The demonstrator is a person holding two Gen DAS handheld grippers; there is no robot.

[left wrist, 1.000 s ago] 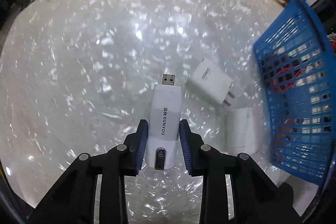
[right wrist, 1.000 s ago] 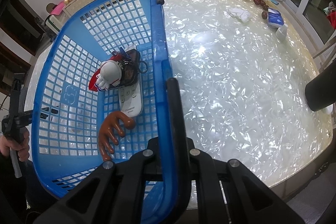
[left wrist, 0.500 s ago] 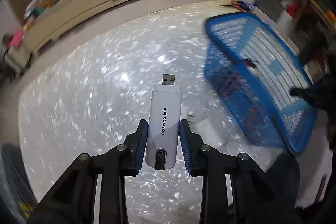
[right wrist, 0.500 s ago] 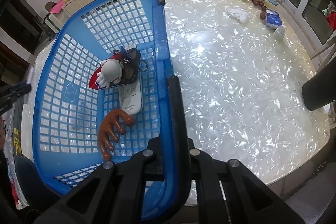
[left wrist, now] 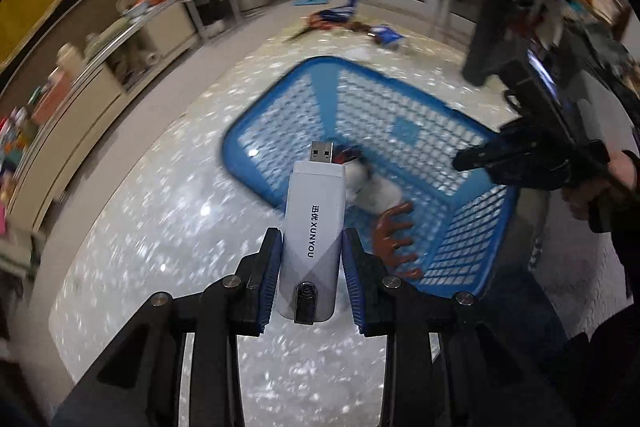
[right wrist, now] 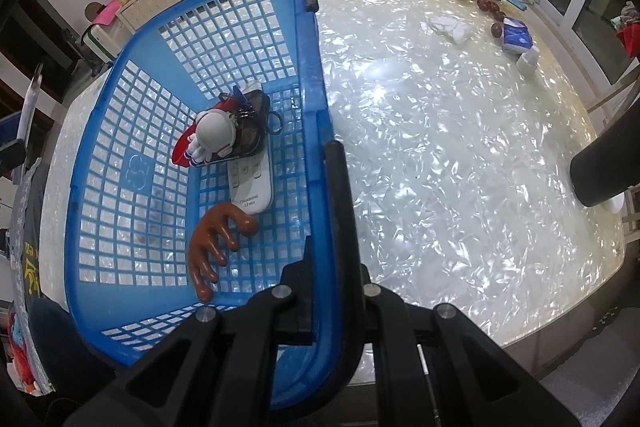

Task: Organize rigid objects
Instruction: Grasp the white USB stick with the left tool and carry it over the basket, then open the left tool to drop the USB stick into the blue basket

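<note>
Left tongs [left wrist: 308, 279] are clamped on a white USB stick [left wrist: 314, 227], held above the worktop [left wrist: 168, 227] near the blue basket [left wrist: 256, 131]. Right tongs [right wrist: 328, 247] pinch the basket's rim. An astronaut toy [right wrist: 214, 137], remote [right wrist: 252, 187] and brown comb [right wrist: 212, 247] already lie inside; the stick remains, and items across the worktop may.

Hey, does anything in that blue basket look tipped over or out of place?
Mostly tidy. The astronaut figure lies on its side across the dark pouch, overlapping the white remote; nothing is spilled from the blue basket.
</note>
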